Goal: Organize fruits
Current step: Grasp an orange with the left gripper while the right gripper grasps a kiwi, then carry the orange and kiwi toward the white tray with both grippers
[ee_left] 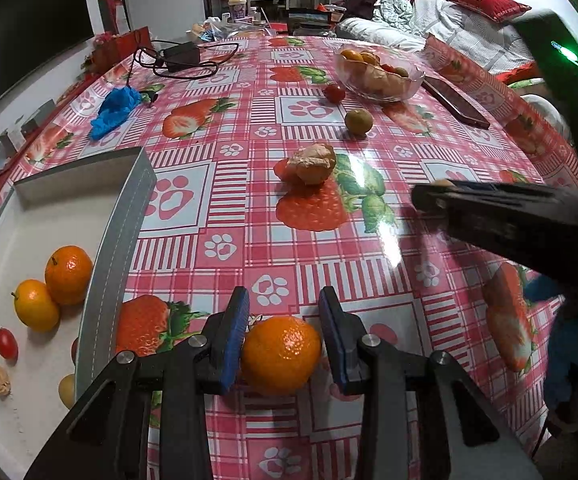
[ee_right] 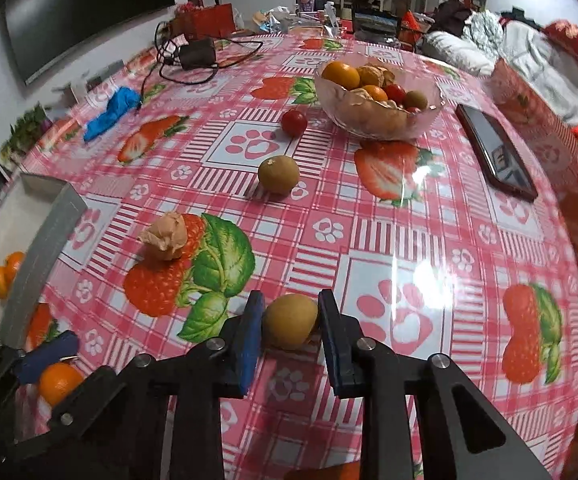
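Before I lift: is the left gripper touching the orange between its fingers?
Cannot tell: left wrist view shows left gripper straddling the orange, no plain contact or gap.
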Tool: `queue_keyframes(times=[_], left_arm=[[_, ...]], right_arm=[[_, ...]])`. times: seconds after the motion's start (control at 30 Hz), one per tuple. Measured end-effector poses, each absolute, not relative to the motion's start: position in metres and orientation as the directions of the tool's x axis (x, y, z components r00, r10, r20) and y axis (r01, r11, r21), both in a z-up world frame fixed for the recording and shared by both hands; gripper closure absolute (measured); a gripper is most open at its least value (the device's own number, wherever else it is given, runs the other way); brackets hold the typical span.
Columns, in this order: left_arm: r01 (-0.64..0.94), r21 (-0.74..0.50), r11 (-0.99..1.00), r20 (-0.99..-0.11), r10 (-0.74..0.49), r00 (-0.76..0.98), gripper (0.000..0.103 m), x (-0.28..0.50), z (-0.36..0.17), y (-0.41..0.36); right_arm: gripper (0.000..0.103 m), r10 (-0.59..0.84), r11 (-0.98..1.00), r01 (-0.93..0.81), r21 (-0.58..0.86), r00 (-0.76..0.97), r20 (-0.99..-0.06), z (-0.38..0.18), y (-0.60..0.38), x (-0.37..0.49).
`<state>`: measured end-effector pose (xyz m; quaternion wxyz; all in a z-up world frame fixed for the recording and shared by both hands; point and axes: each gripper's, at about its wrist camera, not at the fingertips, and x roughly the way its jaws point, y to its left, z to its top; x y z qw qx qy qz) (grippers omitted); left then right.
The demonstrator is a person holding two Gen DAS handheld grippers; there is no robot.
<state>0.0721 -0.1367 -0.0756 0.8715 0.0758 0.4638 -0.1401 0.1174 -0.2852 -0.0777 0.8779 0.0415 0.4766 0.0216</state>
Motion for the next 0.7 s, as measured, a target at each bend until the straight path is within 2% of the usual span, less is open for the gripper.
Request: queue_keyframes(times=[0.2, 0.5, 0.7], left_arm=[[0.323, -0.008, 0.946, -0.830, -0.187, 0.526, 0.064, 0.062, -0.075, -0.133], [0.306, -0.088, 0.948, -0.838, -0.237, 0.491, 0.069, 0.037, -0.072, -0.112], [0.292, -0.088, 0.953, -0.844, -0.226, 0.485, 0.070, 0.033, -0.071, -0.109]], right_arm=[[0.074, 0.129, 0.985, 0.024, 0.169, 0.542, -0.830, -0.076, -0.306, 0.073], [0.074, 0.088, 0.988, 0.052, 0.143, 0.569, -0.818, -0.079, -0.310, 0.010], [0.074, 0.109, 0.983, 0.061, 0.174, 0.567, -0.817, -0.079, -0.313, 0.000]])
